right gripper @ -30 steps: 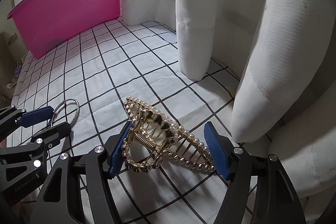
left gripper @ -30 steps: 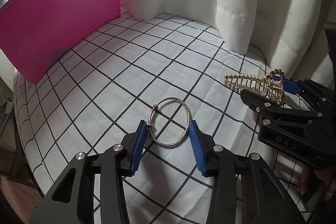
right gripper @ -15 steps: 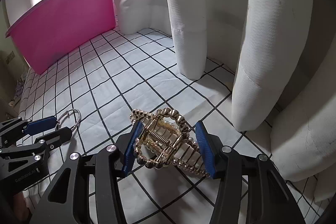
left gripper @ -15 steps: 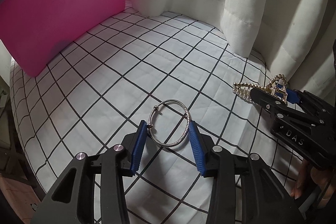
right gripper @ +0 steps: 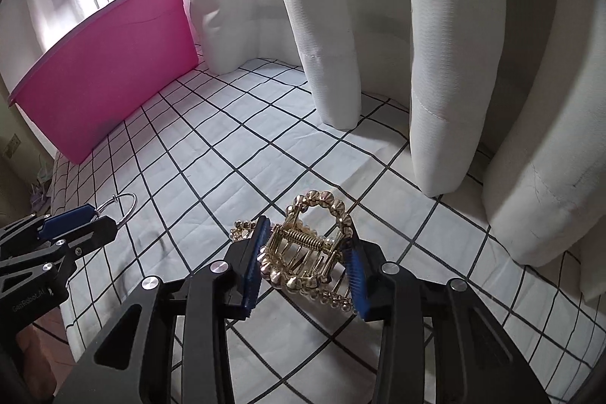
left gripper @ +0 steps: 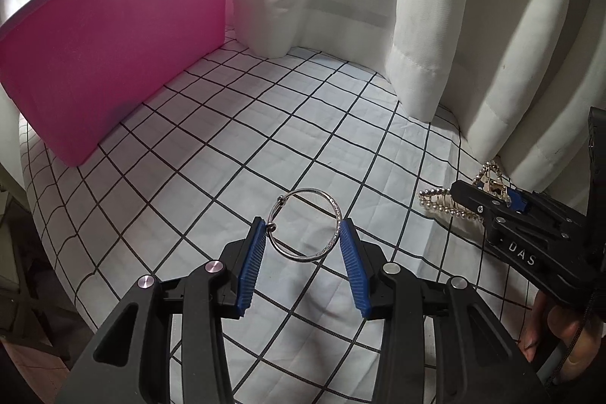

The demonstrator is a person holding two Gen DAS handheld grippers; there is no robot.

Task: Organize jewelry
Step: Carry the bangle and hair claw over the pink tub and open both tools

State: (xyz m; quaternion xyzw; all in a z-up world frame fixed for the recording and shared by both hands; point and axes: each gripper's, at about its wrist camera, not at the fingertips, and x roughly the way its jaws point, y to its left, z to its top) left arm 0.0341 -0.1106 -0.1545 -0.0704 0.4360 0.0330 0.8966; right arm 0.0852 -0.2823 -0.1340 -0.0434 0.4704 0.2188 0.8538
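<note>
Both tongs grip: left (left gripper: 303, 230) holds bangle (left gripper: 305, 224), right (right gripper: 308, 245) closing on hair claw (right gripper: 306, 248).

1. The bangle (left gripper: 305, 224) sat between the left gripper's (left gripper: 303, 233) fingers (left gripper: 252, 262), above the surface (left gripper: 235, 124).
2. The hair claw (right gripper: 306, 248) sat between the right gripper's (right gripper: 306, 252) closing fingers (right gripper: 253, 260).
3. The bin (left gripper: 113, 55) stood well ahead and left of both.
4. The curtain (right gripper: 435, 63) hung ahead and right.
</note>
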